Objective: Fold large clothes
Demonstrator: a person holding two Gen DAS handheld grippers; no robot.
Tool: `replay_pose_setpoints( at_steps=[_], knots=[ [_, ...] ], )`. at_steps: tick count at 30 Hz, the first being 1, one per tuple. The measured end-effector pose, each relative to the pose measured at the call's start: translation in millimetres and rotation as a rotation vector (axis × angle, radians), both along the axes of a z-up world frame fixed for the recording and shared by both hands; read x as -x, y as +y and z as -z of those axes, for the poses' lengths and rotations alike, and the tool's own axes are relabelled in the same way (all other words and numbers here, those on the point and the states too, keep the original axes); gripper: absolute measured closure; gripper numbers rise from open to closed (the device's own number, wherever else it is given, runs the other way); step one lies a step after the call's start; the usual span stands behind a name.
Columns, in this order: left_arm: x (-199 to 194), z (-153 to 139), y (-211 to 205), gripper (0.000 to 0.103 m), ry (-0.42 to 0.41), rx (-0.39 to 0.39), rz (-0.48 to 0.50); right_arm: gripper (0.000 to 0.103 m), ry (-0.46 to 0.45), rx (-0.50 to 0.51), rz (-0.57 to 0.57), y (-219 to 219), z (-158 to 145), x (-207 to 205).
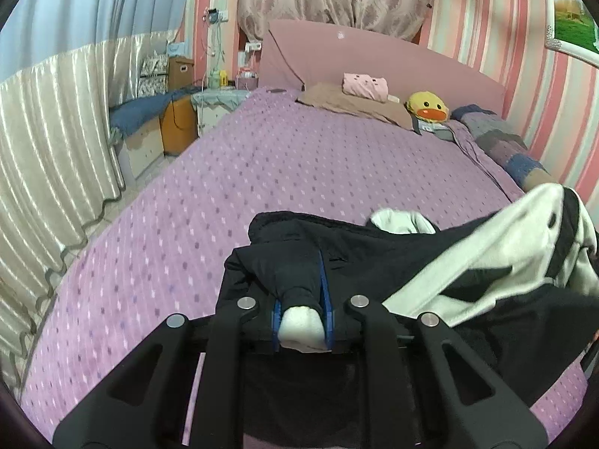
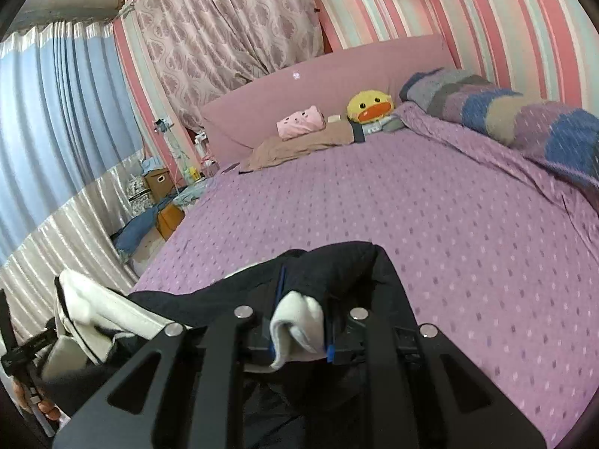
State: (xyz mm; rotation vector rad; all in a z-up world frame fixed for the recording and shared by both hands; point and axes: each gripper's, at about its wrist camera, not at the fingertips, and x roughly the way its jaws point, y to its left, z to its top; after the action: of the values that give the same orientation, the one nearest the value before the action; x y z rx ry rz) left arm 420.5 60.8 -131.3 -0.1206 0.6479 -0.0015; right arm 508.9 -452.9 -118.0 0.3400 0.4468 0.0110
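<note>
we see left gripper [image 1: 302, 308] clamped on black-white garment [image 1: 430, 262] | right gripper [image 2: 301, 331] pinching same garment [image 2: 224, 299] | cloth bunched between both finger pairs, above bed [image 1: 224, 172]

Bedroom with a purple dotted bedspread [image 1: 284, 157]

Far ahead of the jaws, a yellow duck plush [image 1: 427, 106] and folded pink cloth [image 1: 365, 85] lie by the pink headboard [image 1: 374, 52].

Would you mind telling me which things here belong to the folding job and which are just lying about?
In the job:
- garment, black and white
- left gripper, shut on it
- right gripper, shut on it
- bed

Lying about:
- duck toy
- pink pillow
- striped blanket
- brown box
</note>
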Motion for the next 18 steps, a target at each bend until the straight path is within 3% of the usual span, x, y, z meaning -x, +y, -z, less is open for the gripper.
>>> replay_pose_setpoints(
  at_steps=[5, 7, 8, 10, 14, 18],
  knots=[
    [-43.5, -10.4, -3.7, 0.087, -0.042, -0.031, -0.025, 0.086, -0.032, 0.028, 0.026, -0.2, -7.5, -29.6],
    [-66.4, 0.8, -6.1, 0.086, -0.017, -0.044, -0.029, 0.086, 0.027, 0.026, 0.035, -5.9, 13.4, -59.1],
    [-79.1, 13.4, -7.6, 0.086, 0.009, -0.055, -0.030, 0.085, 0.027, 0.026, 0.035, -5.9, 13.4, -59.1],
    [-95.5, 34.8, -9.4, 0.086, 0.047, -0.077, -0.029, 0.085, 0.108, 0.051, 0.030, -8.2, 45.5, -84.8],
    [-127.7, 83.7, -15.4, 0.085, 0.134, -0.128, -0.039, 0.085, 0.191, 0.106, 0.012, -0.5, 80.5, -108.0],
    [-138.8, 101.2, -21.3, 0.085, 0.165, -0.157, -0.053, 0.084, 0.221, 0.131, 0.008, 6.0, 93.6, -115.0]
  ],
)
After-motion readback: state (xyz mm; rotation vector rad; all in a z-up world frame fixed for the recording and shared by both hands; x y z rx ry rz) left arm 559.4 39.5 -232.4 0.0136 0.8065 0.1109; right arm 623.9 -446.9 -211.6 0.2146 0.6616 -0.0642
